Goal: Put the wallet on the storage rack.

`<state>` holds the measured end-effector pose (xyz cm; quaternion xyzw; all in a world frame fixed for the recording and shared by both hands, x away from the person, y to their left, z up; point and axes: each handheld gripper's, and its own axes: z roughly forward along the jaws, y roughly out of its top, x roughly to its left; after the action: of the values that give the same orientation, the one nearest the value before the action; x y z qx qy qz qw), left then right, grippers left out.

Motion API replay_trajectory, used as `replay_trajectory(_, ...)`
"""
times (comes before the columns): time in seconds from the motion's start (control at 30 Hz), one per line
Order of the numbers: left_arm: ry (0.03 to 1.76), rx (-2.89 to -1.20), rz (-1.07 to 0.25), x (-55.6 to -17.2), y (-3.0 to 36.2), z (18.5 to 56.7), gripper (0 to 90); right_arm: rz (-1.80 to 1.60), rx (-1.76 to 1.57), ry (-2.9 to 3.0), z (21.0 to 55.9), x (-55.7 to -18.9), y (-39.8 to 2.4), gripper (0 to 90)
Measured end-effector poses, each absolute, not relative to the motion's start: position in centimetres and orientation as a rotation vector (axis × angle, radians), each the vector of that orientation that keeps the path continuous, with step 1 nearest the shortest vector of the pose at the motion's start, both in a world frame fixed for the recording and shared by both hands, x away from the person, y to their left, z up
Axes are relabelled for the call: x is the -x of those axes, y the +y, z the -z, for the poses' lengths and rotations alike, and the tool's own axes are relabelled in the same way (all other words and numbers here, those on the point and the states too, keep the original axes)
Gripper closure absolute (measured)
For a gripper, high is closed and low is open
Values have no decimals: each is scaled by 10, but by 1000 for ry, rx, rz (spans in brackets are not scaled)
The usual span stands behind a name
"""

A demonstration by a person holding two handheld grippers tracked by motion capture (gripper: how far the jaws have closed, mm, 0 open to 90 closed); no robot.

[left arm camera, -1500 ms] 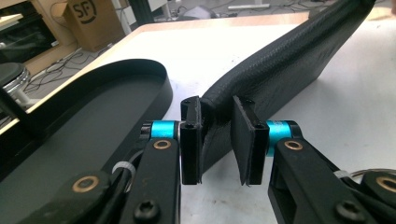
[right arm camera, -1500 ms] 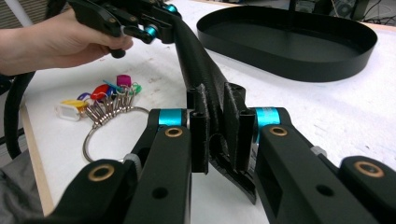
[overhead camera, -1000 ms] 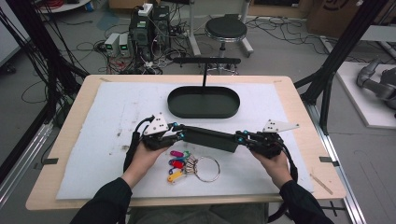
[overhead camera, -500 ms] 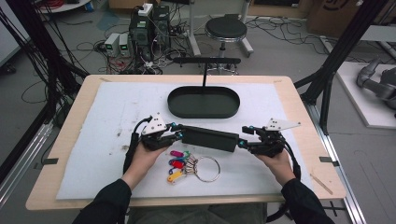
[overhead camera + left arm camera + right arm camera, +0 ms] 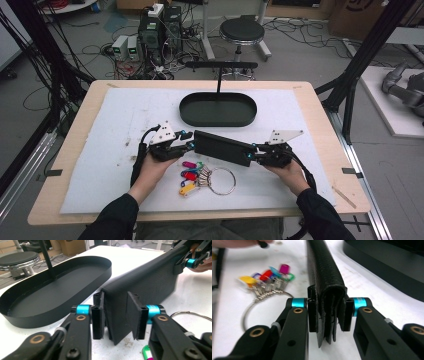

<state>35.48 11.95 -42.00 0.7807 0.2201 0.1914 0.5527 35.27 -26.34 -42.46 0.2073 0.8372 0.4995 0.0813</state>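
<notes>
A long black wallet [image 5: 222, 147] hangs between my two grippers at the middle of the white mat. My left gripper [image 5: 190, 145] is shut on its left end; in the left gripper view the jaws of the left gripper [image 5: 116, 315] pinch the wallet [image 5: 145, 282] edge-on. My right gripper [image 5: 251, 155] is shut on the other end, and the right gripper [image 5: 328, 315] clamps the folded wallet [image 5: 324, 270] tightly. The far hand's right gripper [image 5: 192, 261] shows at the wallet's other end.
A key ring with coloured tags [image 5: 200, 176] lies on the mat just in front of the wallet; the key ring [image 5: 267, 280] sits left of the right jaws. A black oval tray [image 5: 185, 112] with an upright post stands behind. A stool [image 5: 242, 30] is beyond the table.
Both grippers keep hold of the wallet. The right gripper has shifted slightly left, and the wallet now slants a little, its right end nearer the person.
</notes>
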Motion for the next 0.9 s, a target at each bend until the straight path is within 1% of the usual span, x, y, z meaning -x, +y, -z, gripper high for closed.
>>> replay_trajectory(0.07, 498, -1832, -428, -354, 125, 419, 533, -1527, -574, 2523, 421, -352, -263, 762)
replay_trajectory(0.2, 451, -1814, -400, -351, 132, 417, 482, -1566, -535, 2535, 414, -350, -264, 763)
replay_trajectory(0.37, 364, -1777, -343, -349, 137, 412, 455, -1693, -491, 2507, 399, -347, -267, 764)
replay_trajectory(0.47, 334, -1751, -305, -348, 135, 411, 455, -1742, -454, 2496, 394, -345, -266, 764)
replay_trajectory(0.53, 269, -1733, -250, -345, 132, 409, 452, -1786, -383, 2511, 388, -342, -264, 764)
replay_trajectory(0.57, 269, -1733, -250, -345, 132, 409, 474, -1786, -383, 2511, 388, -342, -264, 764)
replay_trajectory(0.6, 245, -1726, -239, -344, 131, 408, 520, -1796, -366, 2517, 386, -340, -262, 763)
replay_trajectory(0.67, 214, -1726, -240, -341, 130, 406, 535, -1797, -369, 2526, 386, -340, -262, 763)
replay_trajectory(0.7, 213, -1724, -235, -341, 130, 406, 600, -1801, -367, 2515, 386, -341, -262, 762)
replay_trajectory(0.77, 202, -1722, -218, -342, 132, 406, 658, -1801, -371, 2514, 386, -341, -263, 760)
replay_trajectory(0.8, 197, -1717, -216, -342, 132, 406, 658, -1801, -372, 2507, 386, -341, -264, 759)
replay_trajectory(0.9, 168, -1684, -184, -342, 133, 404, 735, -1816, -401, 2482, 385, -341, -264, 743)
